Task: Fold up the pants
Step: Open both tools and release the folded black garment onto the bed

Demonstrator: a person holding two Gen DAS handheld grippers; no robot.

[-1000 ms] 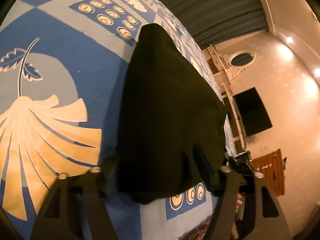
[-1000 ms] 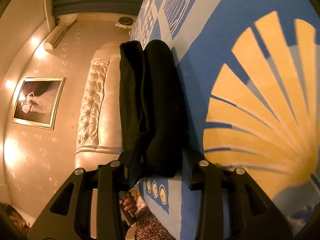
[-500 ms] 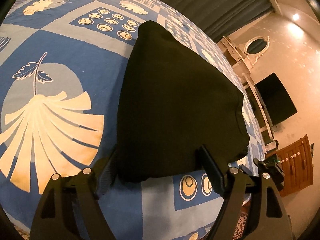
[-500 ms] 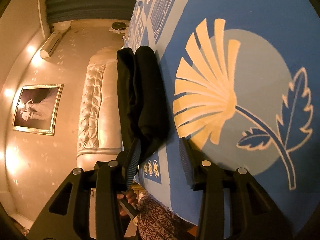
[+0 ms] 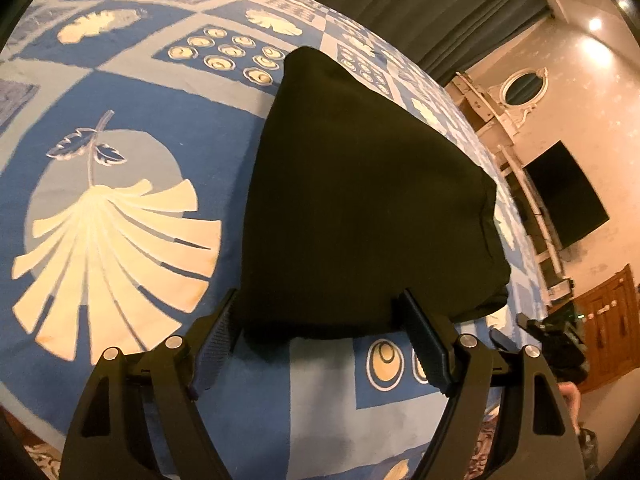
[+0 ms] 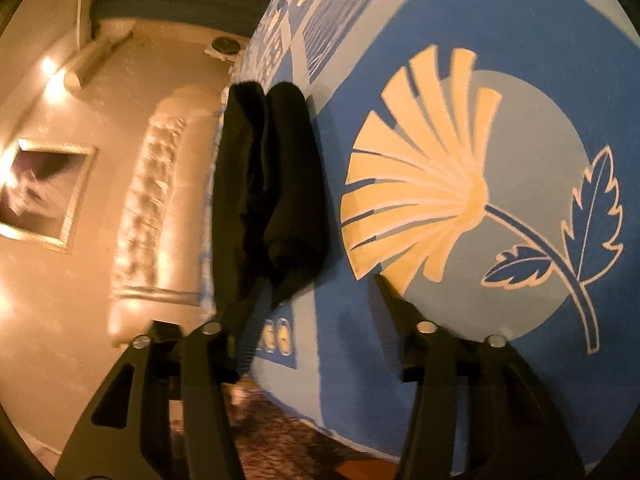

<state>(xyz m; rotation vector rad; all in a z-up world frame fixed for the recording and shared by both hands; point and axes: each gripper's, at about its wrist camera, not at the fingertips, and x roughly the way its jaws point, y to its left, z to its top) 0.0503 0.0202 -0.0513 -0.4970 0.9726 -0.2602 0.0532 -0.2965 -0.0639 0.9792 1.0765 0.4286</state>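
The black pants (image 5: 360,200) lie folded into a thick stack on the blue patterned bedspread (image 5: 132,108). My left gripper (image 5: 318,302) stands open at the stack's near edge, one fingertip beside its left corner and the other over the edge, neither pressing. In the right wrist view the pants (image 6: 276,184) appear edge-on as two dark layers. My right gripper (image 6: 320,286) has its jaws opening. Its left finger (image 6: 256,300) is at the stack's near corner, while its right finger is over bare bedspread (image 6: 520,40). Nothing is gripped.
Cream fan and leaf prints cover the bedspread. A padded headboard (image 6: 148,208) and a framed picture (image 6: 40,192) stand beyond the bed. Dark curtains (image 5: 420,4), a wall screen (image 5: 564,192) and a wooden door (image 5: 608,328) are on the far side. Patterned carpet (image 6: 288,432) lies below the bed's edge.
The right jaws spread and let go of the pants' edge, and both grippers drew back. The pants' near edge, once deep between the left fingers, now lies at their tips.
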